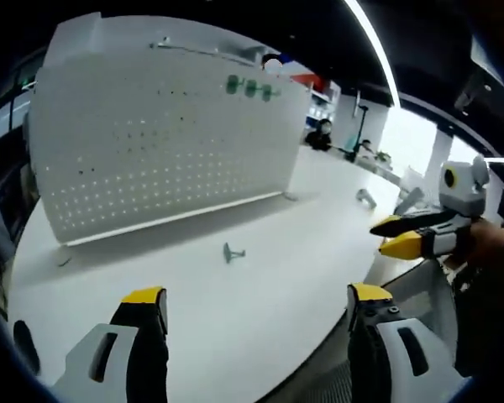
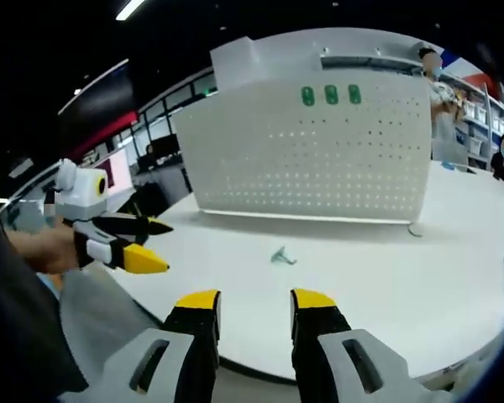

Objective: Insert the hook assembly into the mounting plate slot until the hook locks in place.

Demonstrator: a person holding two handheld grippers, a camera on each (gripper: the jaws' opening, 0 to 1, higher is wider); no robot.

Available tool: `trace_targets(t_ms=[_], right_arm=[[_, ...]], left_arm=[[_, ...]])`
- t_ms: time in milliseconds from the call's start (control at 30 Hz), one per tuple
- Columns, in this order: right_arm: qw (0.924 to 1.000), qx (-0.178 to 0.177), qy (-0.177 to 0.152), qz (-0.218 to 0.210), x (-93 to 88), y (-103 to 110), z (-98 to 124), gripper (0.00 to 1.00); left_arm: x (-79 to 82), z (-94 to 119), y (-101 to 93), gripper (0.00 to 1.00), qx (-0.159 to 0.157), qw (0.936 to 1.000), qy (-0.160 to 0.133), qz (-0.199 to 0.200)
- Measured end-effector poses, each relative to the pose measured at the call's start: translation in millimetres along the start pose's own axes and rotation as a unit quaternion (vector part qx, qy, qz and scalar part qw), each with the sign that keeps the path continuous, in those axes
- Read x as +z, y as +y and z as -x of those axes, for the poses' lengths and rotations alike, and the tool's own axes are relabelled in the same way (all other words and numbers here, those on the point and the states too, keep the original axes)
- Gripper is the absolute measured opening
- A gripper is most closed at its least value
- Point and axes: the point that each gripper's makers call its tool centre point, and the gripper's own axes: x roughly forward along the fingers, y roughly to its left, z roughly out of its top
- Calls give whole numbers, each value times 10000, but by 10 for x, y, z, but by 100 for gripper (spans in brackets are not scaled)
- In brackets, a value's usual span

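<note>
Left gripper view: the left gripper [image 1: 256,306] hovers with jaws wide apart and empty; the small hook [image 1: 233,252] lies on the white table [image 1: 319,218], well short of the pegboard [image 1: 164,147]. Right gripper view: the right gripper [image 2: 254,311] is also parted, empty, short of the hook. A careless pinch could skid or flip the light hook, since nothing pins it.

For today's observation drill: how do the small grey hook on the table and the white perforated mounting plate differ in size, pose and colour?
Size: the hook is tiny; the mounting plate is far larger.
Pose: the hook lies on the white table; the mounting plate stands upright behind it.
Colour: the hook is grey-green; the mounting plate is white with rows of holes.
Both rest on the table, and neither gripper touches them.
</note>
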Motion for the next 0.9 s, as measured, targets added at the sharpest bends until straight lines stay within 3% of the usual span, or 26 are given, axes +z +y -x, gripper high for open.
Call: trace_targets(t_ms=[200,367,700,900], right_arm=[[10000,-20,-2,-67,38,-53,-8,32],[9999,-68,42,-89,30,-106,8,31],[9996,-83,203,-199,-9,-130,20,29],[9993,-73,320,-176,-15,-175,-54,29]], left_arm=[[-38,-340,70,87,-117,9998,124,-98],[-134,-666,102,82,-217,9980,432,-416],[-152,-1003,338,74,-141,9985,512,-148],[-135,-1205,312,71,-251,9981,550,-143]])
